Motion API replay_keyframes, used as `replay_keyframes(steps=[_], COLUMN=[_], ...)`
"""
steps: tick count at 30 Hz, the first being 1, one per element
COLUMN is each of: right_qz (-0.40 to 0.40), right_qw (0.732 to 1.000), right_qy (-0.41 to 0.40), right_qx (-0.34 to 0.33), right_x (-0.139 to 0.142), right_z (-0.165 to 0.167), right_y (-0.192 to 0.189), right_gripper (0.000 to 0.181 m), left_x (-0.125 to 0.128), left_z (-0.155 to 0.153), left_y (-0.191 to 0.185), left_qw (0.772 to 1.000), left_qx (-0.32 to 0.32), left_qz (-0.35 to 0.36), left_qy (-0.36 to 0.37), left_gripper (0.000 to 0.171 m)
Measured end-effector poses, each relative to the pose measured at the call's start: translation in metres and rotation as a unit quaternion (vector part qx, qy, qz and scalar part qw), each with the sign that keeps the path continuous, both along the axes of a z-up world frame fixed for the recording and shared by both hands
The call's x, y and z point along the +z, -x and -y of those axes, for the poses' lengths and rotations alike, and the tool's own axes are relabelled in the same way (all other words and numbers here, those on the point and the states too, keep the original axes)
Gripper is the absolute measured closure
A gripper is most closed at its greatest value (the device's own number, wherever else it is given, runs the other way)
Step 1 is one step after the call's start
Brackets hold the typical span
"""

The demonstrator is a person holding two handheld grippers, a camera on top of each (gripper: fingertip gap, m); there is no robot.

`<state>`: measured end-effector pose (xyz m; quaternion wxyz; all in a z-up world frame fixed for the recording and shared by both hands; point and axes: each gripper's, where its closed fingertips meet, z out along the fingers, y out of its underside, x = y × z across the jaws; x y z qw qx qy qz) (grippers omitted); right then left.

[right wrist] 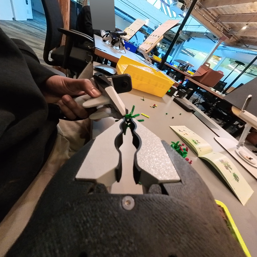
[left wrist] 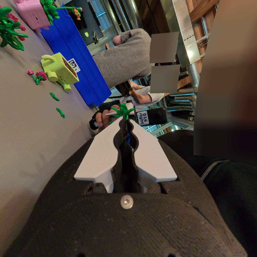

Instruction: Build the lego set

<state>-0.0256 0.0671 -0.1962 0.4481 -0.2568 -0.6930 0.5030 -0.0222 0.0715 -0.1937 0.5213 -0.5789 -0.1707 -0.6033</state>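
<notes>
My left gripper (left wrist: pixel 126 119) is shut on the stem of a small green leafy lego plant piece (left wrist: pixel 122 110), held in the air off the table edge. My right gripper (right wrist: pixel 127 122) is shut on the same green piece (right wrist: pixel 131 115), with the stem running down between its fingers. The two grippers meet tip to tip at the piece; the left one shows in the right wrist view (right wrist: pixel 123 112), held by a hand. A lime-green lego pot (left wrist: pixel 59 69) lies tipped on the table, with a pink flower stem (left wrist: pixel 39 76) beside it.
A blue bin (left wrist: pixel 72 48), a pink pot (left wrist: pixel 32 15), a green plant with red flowers (left wrist: pixel 9 27) and two loose green leaves (left wrist: pixel 54 96) are on the table. An open instruction booklet (right wrist: pixel 208 157), a flower cluster (right wrist: pixel 179 148), yellow bins (right wrist: pixel 146 79) and small loose pieces also lie there. Only a small space, under 4 cm, lies between the two pairs of fingers. The lime-green lego pot (left wrist: pixel 59 69) is about equally far from each gripper, around 20 centimetres.
</notes>
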Motion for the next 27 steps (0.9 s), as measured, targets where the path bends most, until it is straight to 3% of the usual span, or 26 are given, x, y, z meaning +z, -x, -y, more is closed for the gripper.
replay_keyframes(steps=[13, 20, 27], right_qz=[0.008, 0.057, 0.069], right_qw=[1.000, 0.998, 0.997], right_qy=[0.000, -0.006, -0.016], right_qx=[0.006, -0.008, -0.009], right_x=[-0.003, -0.012, -0.018], right_z=[-0.001, -0.003, -0.004], right_y=[0.000, 0.002, 0.001], right_gripper=[0.176, 0.176, 0.177], left_x=[-0.003, -0.011, -0.015], left_z=[0.000, -0.002, -0.003], left_y=[0.001, 0.001, -0.002], left_qw=[1.000, 0.997, 0.993], left_qx=[-0.004, 0.023, 0.028], left_qz=[0.019, -0.074, -0.107], left_qy=[0.002, 0.028, 0.042], left_gripper=[0.171, 0.171, 0.171])
